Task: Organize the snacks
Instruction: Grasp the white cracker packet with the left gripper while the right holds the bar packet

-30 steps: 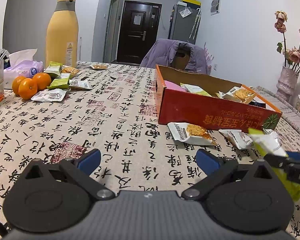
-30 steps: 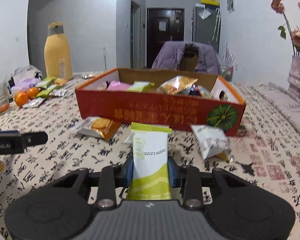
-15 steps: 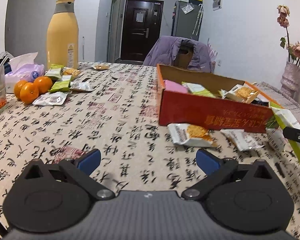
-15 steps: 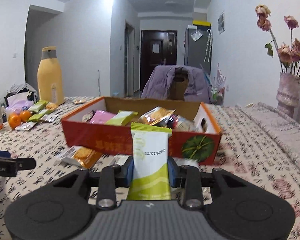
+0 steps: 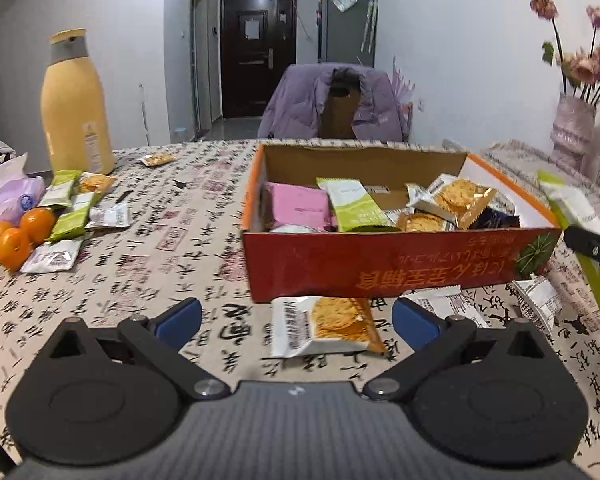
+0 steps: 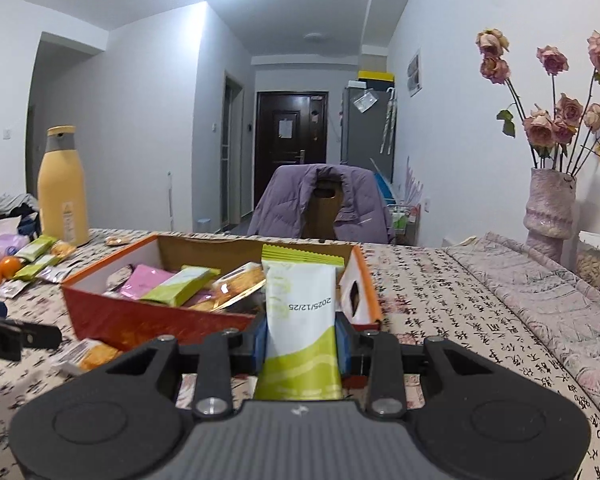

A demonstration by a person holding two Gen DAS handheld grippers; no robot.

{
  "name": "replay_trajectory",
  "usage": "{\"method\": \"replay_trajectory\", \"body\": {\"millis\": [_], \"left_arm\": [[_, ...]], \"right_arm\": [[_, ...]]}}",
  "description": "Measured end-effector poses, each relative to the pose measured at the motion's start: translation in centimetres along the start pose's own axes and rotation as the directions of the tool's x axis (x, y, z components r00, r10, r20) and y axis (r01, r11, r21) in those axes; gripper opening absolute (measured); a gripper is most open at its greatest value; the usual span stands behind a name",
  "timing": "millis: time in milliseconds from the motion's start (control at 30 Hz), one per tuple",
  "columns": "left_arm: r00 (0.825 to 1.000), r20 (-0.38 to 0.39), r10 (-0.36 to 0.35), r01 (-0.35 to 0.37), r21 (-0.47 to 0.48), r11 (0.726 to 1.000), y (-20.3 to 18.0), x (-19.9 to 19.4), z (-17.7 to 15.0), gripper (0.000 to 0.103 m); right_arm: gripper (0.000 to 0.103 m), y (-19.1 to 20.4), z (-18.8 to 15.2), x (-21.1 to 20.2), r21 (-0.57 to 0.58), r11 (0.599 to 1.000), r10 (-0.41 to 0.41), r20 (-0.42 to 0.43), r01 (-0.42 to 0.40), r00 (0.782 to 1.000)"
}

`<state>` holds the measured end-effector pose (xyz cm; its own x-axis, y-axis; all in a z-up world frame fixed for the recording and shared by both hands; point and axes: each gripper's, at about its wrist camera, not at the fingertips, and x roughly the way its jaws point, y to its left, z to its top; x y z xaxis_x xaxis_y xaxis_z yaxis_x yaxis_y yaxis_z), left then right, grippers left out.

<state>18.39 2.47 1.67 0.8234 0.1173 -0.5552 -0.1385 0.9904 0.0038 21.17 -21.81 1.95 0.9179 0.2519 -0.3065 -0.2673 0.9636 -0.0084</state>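
My right gripper (image 6: 301, 343) is shut on a green and white snack packet (image 6: 300, 312), held upright just before the near right corner of the red cardboard box (image 6: 140, 320). The box (image 5: 380, 268) holds several packets, pink, green and cracker ones. My left gripper (image 5: 296, 318) stands open and empty over the tablecloth, with a cracker packet (image 5: 324, 326) lying between its fingers' line, short of the box's front wall. Two white packets (image 5: 536, 300) lie by the box's right front. The held green packet (image 5: 572, 208) shows at the right edge of the left wrist view.
A yellow bottle (image 5: 76, 104), oranges (image 5: 20, 236), a tissue pack (image 5: 8, 200) and several loose packets (image 5: 72, 220) sit at the far left. A vase with dried roses (image 6: 550, 204) stands at the right. A chair with a purple jacket (image 6: 324, 204) is behind the table.
Both grippers have moved closer to the box and risen a little. The right one carried the green packet up to the box's near right corner. The left stayed open.
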Motion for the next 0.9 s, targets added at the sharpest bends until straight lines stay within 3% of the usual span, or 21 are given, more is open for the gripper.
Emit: {"method": "replay_trajectory", "body": {"millis": [300,567,900], "left_arm": [[0.996,-0.082,0.029,-0.026,0.038,0.999,-2.7,3.7,0.9,0.103],[0.985,-0.164,0.060,-0.058,0.019,0.998,-2.6,6.5,0.7,0.103],[0.983,-0.174,0.057,-0.063,-0.027,0.998,-1.7,7.9,-0.1,0.103]], "right_arm": [[0.033,-1.1,-0.8,1.2,0.058,0.998,0.004,0.002,-0.004,1.000],[0.033,-1.0,-1.2,1.2,0.061,0.998,0.007,0.007,-0.008,1.000],[0.033,-0.5,-1.4,1.2,0.036,0.999,0.011,0.003,-0.012,1.000]]}}
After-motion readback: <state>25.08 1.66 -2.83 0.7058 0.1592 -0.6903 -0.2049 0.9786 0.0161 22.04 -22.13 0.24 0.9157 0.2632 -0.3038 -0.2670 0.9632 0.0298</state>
